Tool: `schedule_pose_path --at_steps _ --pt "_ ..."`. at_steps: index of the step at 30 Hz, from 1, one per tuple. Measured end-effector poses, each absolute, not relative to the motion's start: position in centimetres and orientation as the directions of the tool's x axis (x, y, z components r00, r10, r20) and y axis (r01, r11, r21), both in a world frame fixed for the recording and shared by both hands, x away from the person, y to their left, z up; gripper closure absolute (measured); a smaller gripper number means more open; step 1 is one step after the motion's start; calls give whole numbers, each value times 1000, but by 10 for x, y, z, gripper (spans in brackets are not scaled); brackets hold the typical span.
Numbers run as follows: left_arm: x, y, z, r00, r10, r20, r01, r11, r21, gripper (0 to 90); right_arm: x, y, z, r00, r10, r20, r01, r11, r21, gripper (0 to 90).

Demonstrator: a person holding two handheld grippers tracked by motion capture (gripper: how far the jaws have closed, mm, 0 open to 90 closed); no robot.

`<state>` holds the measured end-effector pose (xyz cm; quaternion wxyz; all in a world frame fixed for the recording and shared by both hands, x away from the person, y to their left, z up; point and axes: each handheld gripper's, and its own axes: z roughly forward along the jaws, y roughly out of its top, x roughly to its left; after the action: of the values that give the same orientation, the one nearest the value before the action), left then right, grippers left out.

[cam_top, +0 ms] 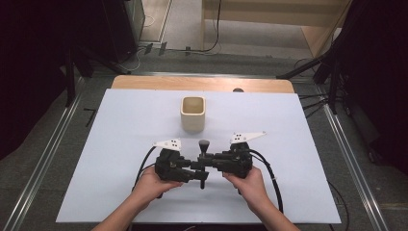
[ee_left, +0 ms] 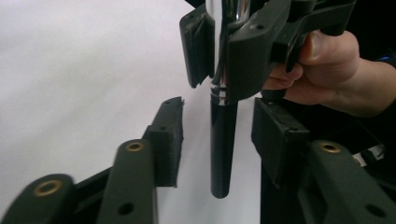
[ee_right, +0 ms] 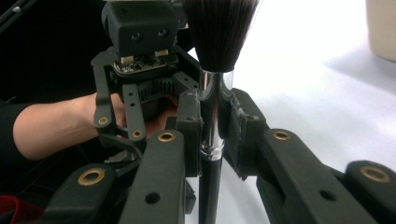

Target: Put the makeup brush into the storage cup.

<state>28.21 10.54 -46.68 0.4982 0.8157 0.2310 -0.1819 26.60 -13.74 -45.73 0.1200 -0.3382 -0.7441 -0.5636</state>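
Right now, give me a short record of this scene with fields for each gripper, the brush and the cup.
right gripper: shut on the brush's silver ferrule
left gripper: open, jaws either side of the black handle, not pressing
brush: held above the table, bristles pointing toward the cup
cup: beige, upright, apart from both grippers, beyond the brush
table: white surface

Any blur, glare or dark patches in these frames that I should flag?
Left gripper view: near jaws soft and out of focus, glare on the brush ferrule. Right gripper view: brush sharp, cup blurred. High view: table evenly lit, both side edges black.
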Motion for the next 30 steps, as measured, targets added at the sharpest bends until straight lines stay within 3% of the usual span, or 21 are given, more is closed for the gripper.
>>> schedule_pose_path --at_steps 13,30 --pt "281 107 -465 821 188 -538 565 -393 725 720 265 -132 -462 -729 356 584 657 126 743 779" --pt "283 109 -464 803 198 -562 593 -357 722 789 265 -135 -462 -724 343 598 658 84 748 779"
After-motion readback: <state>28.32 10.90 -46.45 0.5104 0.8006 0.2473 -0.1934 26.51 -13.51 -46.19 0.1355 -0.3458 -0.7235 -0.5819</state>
